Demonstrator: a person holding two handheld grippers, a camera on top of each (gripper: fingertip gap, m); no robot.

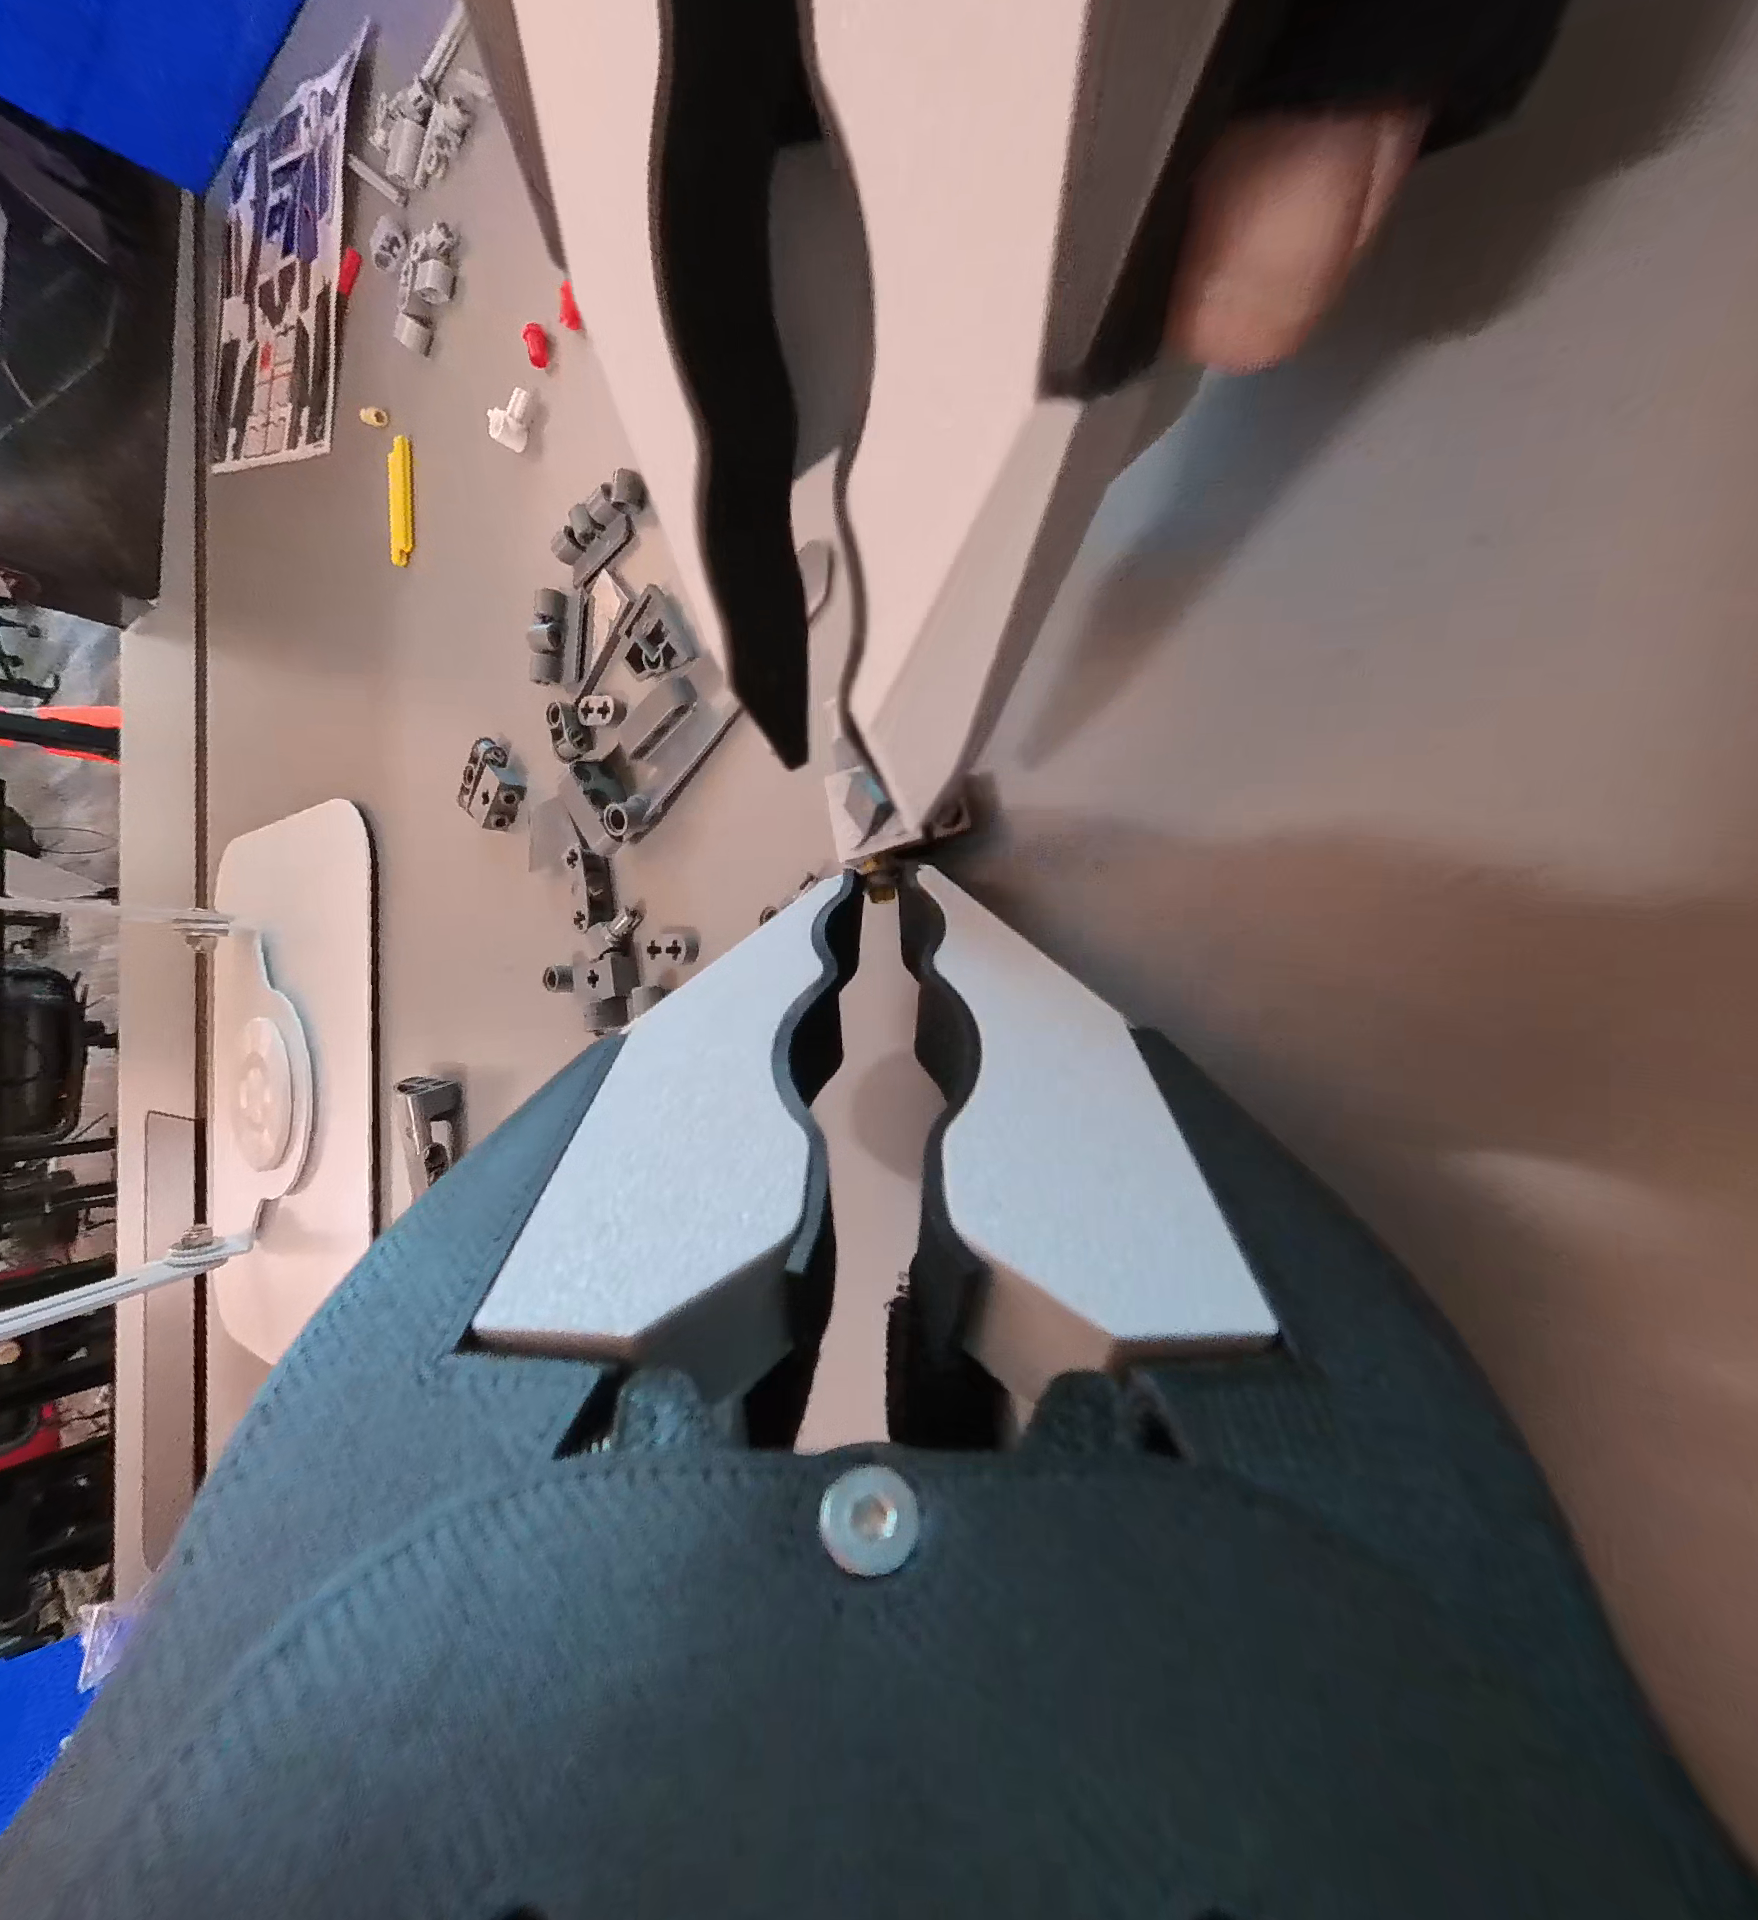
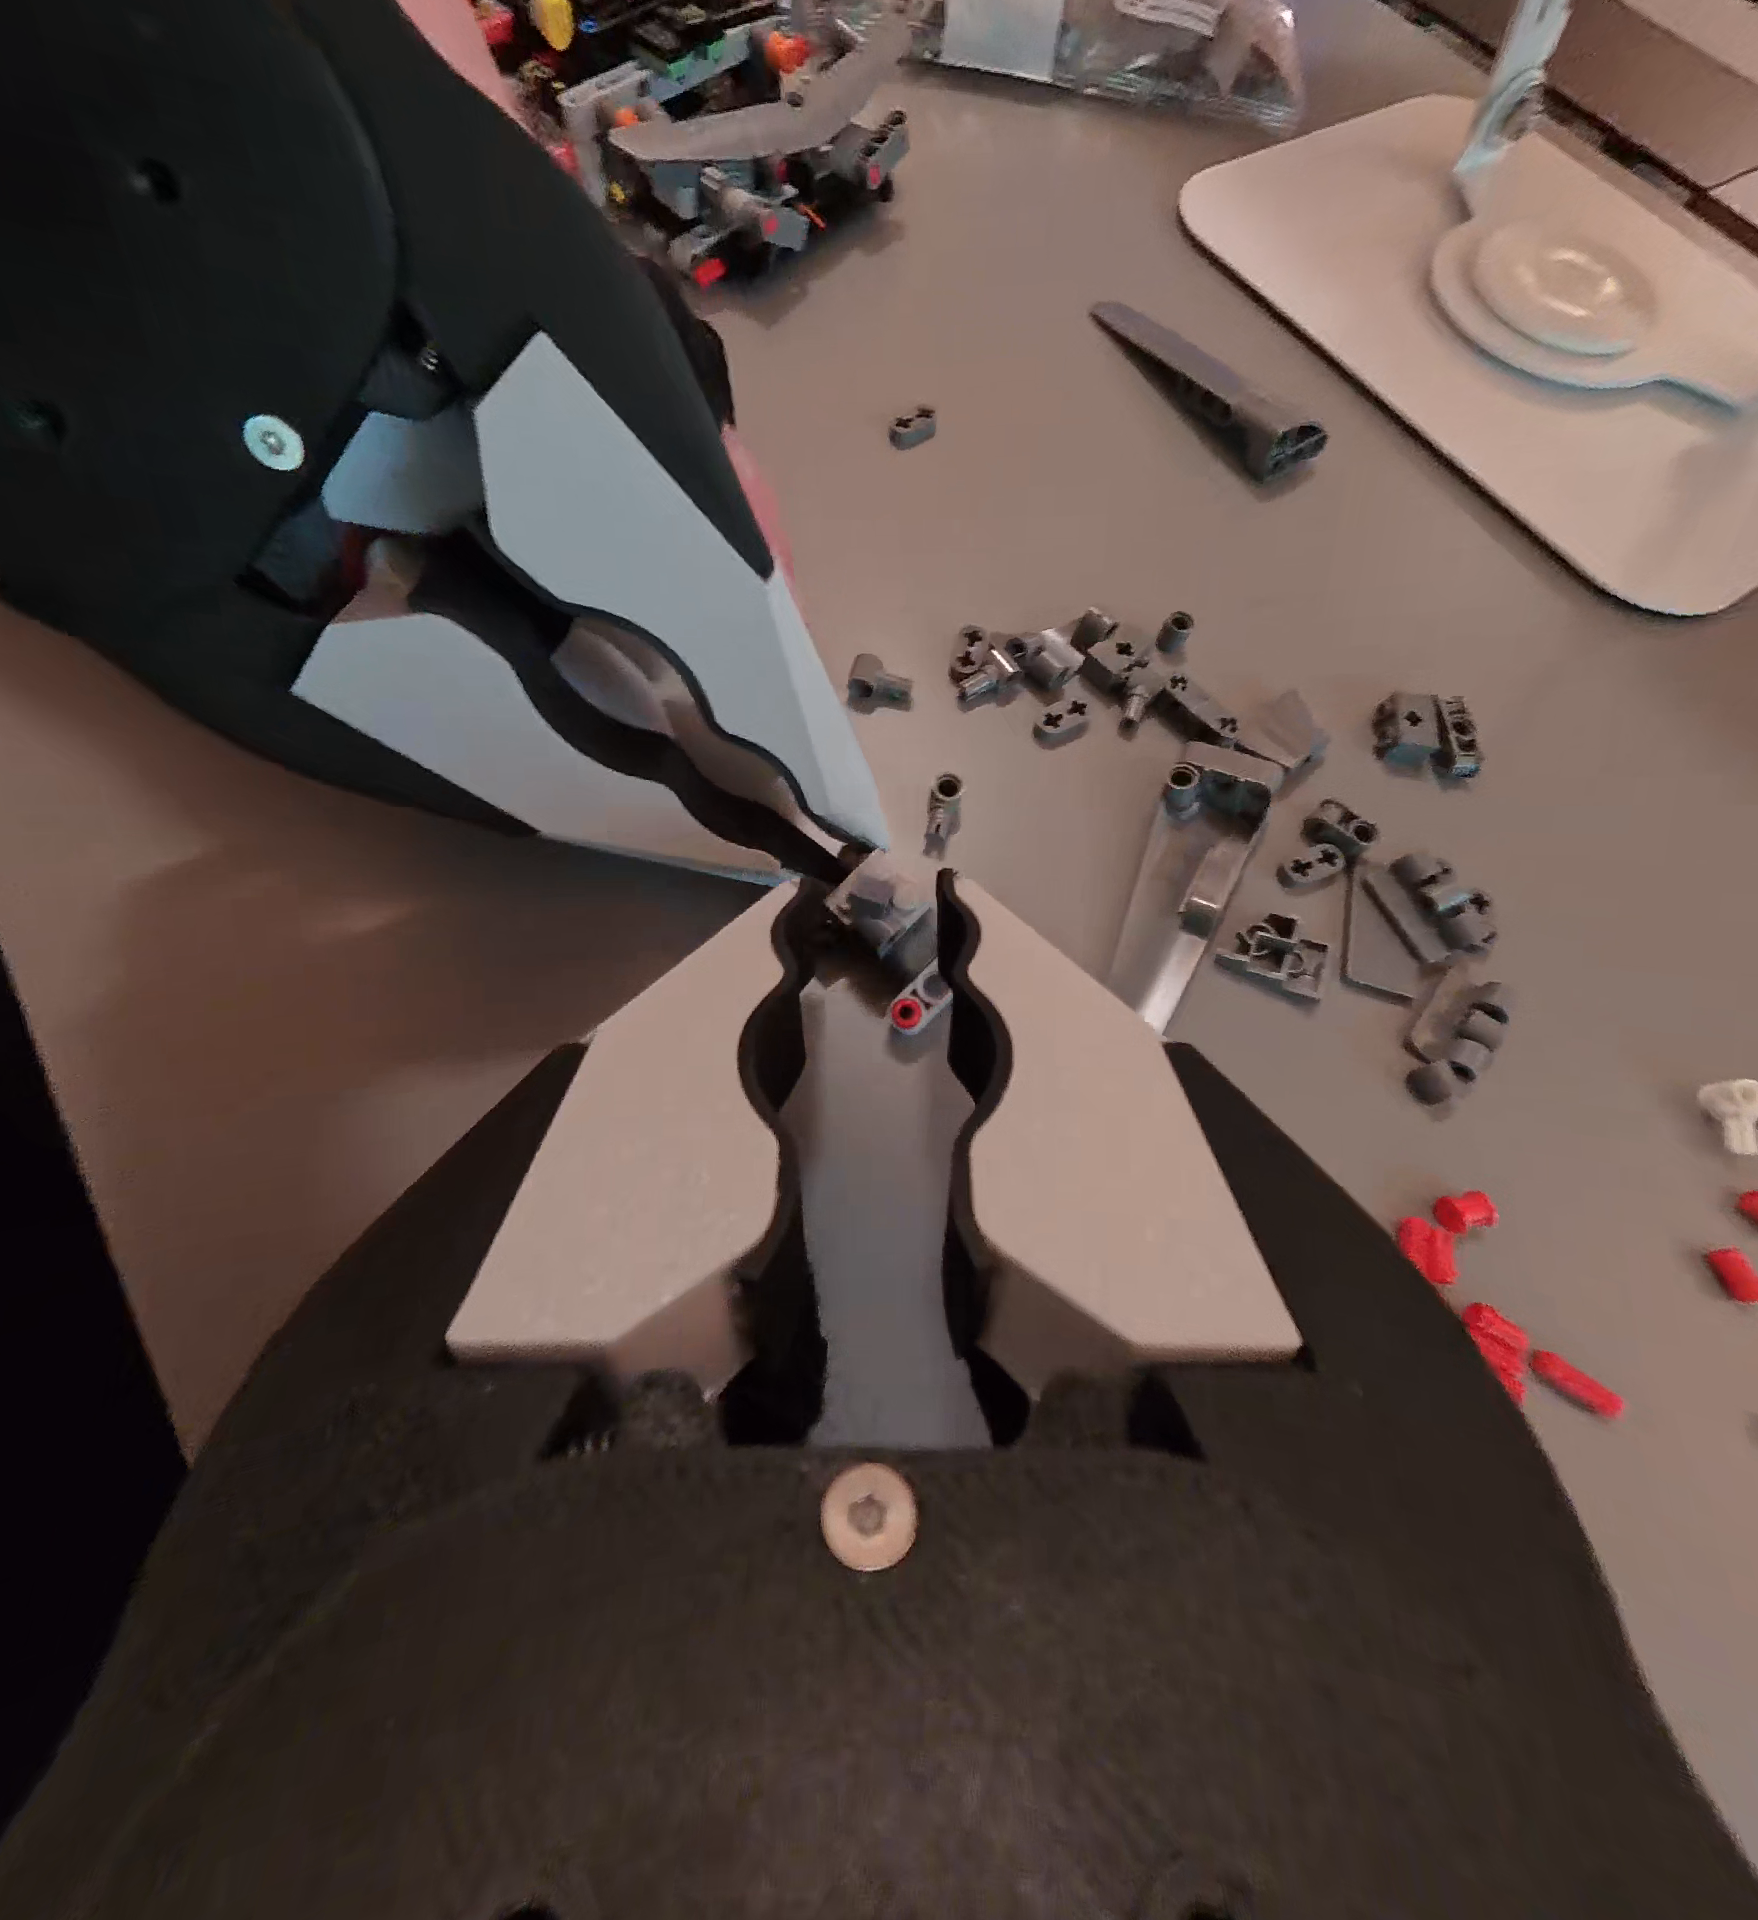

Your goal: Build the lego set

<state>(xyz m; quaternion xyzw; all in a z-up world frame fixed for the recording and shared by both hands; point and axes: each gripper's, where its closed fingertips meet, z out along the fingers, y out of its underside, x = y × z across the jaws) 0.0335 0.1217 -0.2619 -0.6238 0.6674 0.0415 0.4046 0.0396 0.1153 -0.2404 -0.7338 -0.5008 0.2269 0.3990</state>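
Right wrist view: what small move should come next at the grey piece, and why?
Probably close the right claw on the grey piece. It sits between the pads with a gap on one side, so it looks ungripped, while the left claw pinches a tan pin whose end meets it; pushing now could shift it.

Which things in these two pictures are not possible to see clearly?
- Left wrist view: tan pin at the left hand-held gripper tips, too small to identify.
- Left wrist view: fingertip, blurred, cut off by the top edge.
- Right wrist view: grey assembly, underside hidden by right hand-held gripper fingers.
- Right wrist view: built model, blurred, far.
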